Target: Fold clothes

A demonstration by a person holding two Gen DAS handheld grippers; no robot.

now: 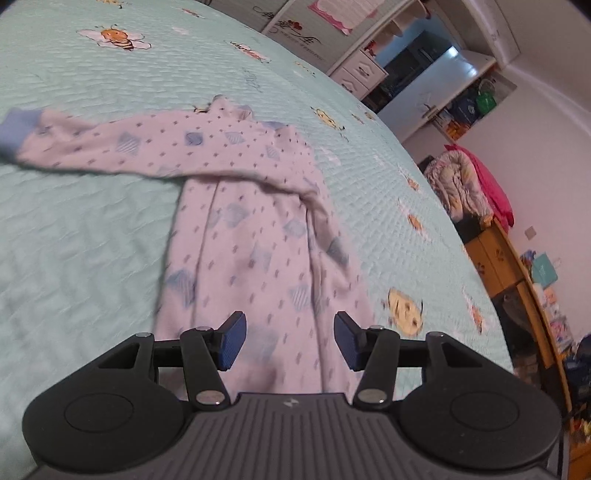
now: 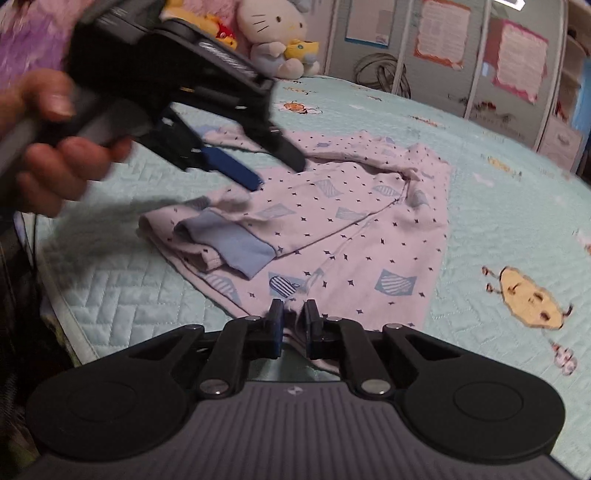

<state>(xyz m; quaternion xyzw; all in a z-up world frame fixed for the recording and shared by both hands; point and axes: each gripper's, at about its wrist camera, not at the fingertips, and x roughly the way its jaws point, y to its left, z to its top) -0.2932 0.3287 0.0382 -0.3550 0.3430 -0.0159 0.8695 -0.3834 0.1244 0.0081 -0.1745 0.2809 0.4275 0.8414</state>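
A pale pink child's top (image 1: pixel 255 229) with small dark stars and blue patches lies on the mint quilted bed (image 1: pixel 92 229). One long sleeve with a blue cuff (image 1: pixel 16 133) stretches to the left. My left gripper (image 1: pixel 290 341) is open just above the garment's body, holding nothing. In the right wrist view the top (image 2: pixel 351 229) lies partly folded, a blue cuff (image 2: pixel 236 247) resting on it. My right gripper (image 2: pixel 293 325) is nearly closed, pinching the garment's near hem. The left gripper (image 2: pixel 273 171) shows in that view, open above the top, held by a hand (image 2: pixel 44 147).
Plush toys (image 2: pixel 273 33) sit at the head of the bed. A white wardrobe (image 1: pixel 332 33) stands beyond the bed's far edge. A wooden desk (image 1: pixel 517 266) with clutter and a heap of clothes (image 1: pixel 469 184) stand to the right of the bed.
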